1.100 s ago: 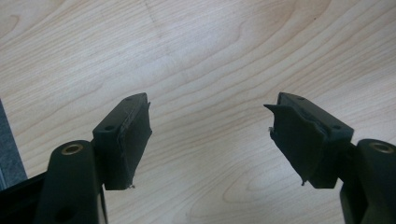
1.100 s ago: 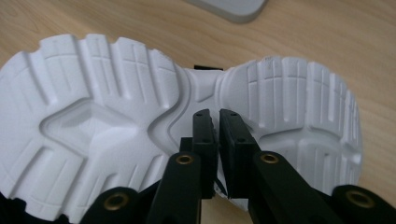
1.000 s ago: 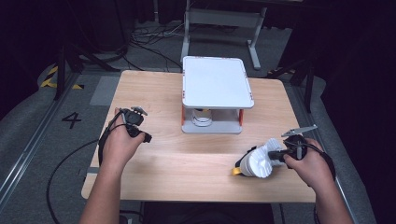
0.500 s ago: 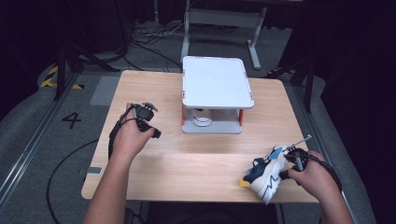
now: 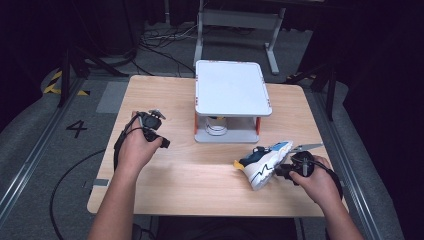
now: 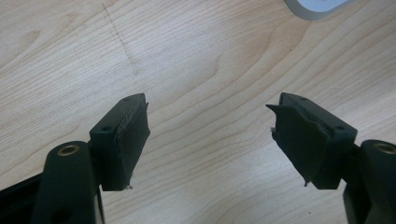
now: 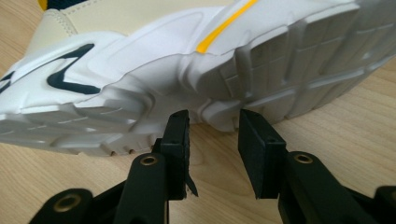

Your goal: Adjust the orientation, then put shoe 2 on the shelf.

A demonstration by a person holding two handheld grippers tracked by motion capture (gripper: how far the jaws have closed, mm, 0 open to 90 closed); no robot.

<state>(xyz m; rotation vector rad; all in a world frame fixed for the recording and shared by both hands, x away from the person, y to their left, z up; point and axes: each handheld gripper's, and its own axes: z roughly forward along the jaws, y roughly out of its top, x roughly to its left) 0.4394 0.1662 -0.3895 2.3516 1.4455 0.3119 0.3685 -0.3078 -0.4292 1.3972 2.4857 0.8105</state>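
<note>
A black numeral 4 [image 5: 76, 128] is painted on the grey floor [image 5: 30, 145] left of the table

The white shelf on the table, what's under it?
Under the white shelf sits a small round white thing on the bottom tray. The top covers most of it, so what it is stays unclear.

Bare wooden table [image 5: 200, 175] lies open between both hands, so there's passing room across the middle. At twelve o'clock the white raised stand [image 5: 232, 95] blocks the far centre, with a low gap beneath its top. At four o'clock the sneaker [image 5: 262, 162] lies on its side, blocking the right gripper [image 5: 280, 171], sole [image 7: 224, 79] just beyond the parted jaws
</note>
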